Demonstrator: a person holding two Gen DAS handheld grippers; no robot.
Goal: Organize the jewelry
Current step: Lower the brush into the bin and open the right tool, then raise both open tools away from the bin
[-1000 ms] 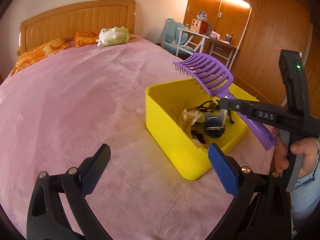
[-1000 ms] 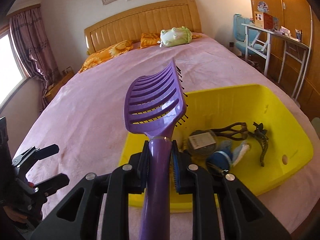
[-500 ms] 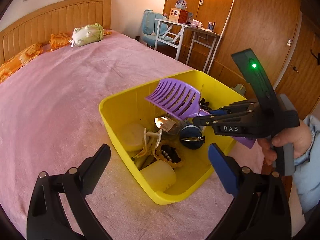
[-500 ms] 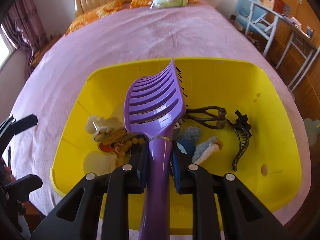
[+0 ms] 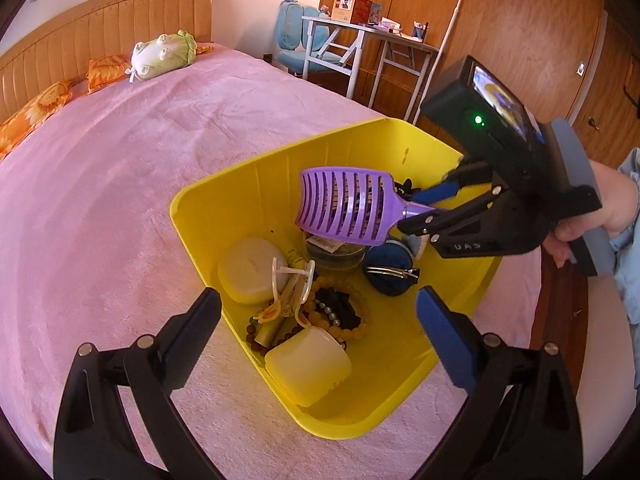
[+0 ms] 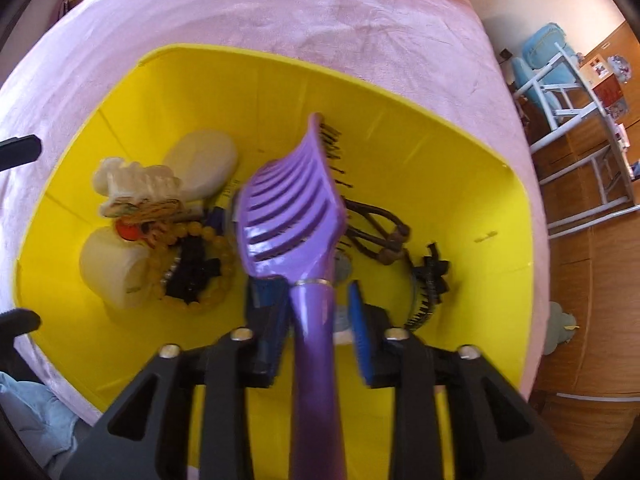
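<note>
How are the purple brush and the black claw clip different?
The brush is purple, big and sits between the right gripper's opening jaws above the other things. The clip is black, small and lies on the bin floor. Both have teeth and are inside the bin.

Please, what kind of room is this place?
Most likely a bedroom at home: a bed with a pink blanket and a wooden headboard, orange pillows, and a small desk beside wooden wardrobe doors.
</note>
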